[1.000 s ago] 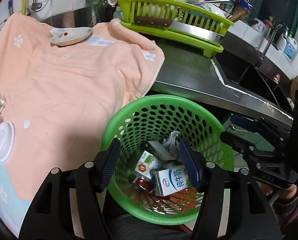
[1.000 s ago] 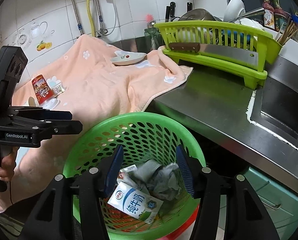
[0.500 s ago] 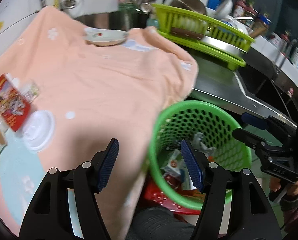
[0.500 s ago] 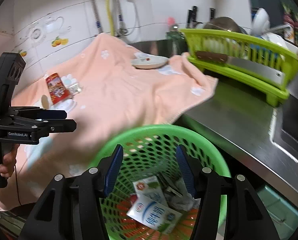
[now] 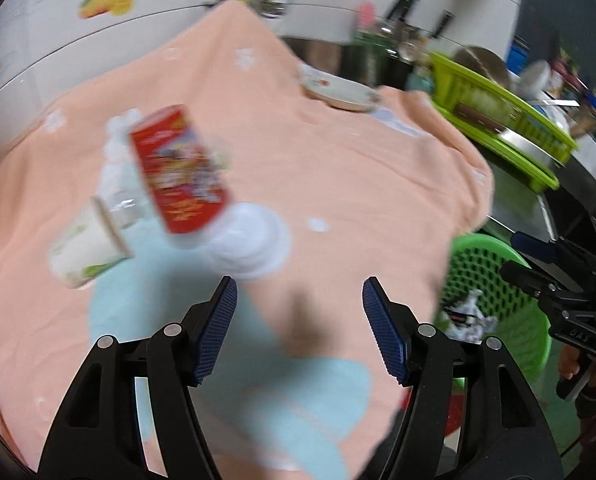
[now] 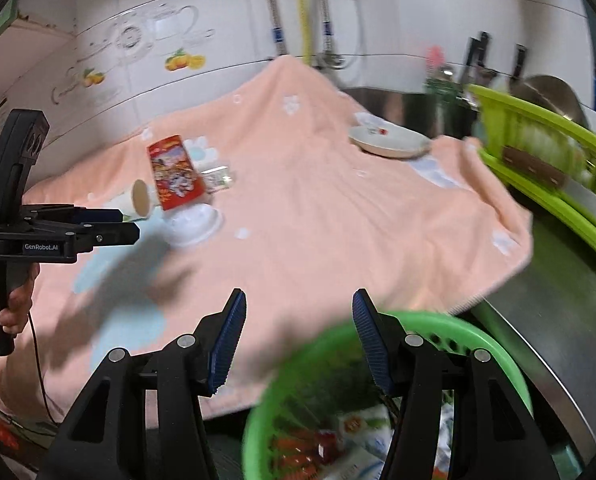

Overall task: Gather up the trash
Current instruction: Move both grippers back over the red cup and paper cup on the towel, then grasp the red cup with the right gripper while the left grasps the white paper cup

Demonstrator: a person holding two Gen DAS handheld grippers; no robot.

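Note:
A red snack packet (image 5: pixel 178 168) lies on the peach towel (image 5: pixel 338 184), with a tipped paper cup (image 5: pixel 86 240), a white plastic lid (image 5: pixel 250 240) and a clear wrapper (image 5: pixel 118 184) beside it. They also show in the right wrist view: packet (image 6: pixel 174 172), cup (image 6: pixel 134 204), lid (image 6: pixel 192 224). The green trash basket (image 6: pixel 478 336) holds cartons and crumpled paper; its rim shows in the left wrist view (image 5: pixel 494 248). My left gripper (image 5: pixel 298 328) is open and empty, over the towel just short of the lid. My right gripper (image 6: pixel 296 340) is open and empty at the basket's near rim.
A small white dish (image 6: pixel 390 144) sits at the towel's far side. A green dish rack (image 6: pixel 546 160) with a cleaver stands on the steel counter (image 6: pixel 558 312) to the right. Tiled wall and pipes behind.
Both grippers have swung left, away from over the basket toward the towel. The packet, cup and lid have come into the middle of the left view. Both stay open.

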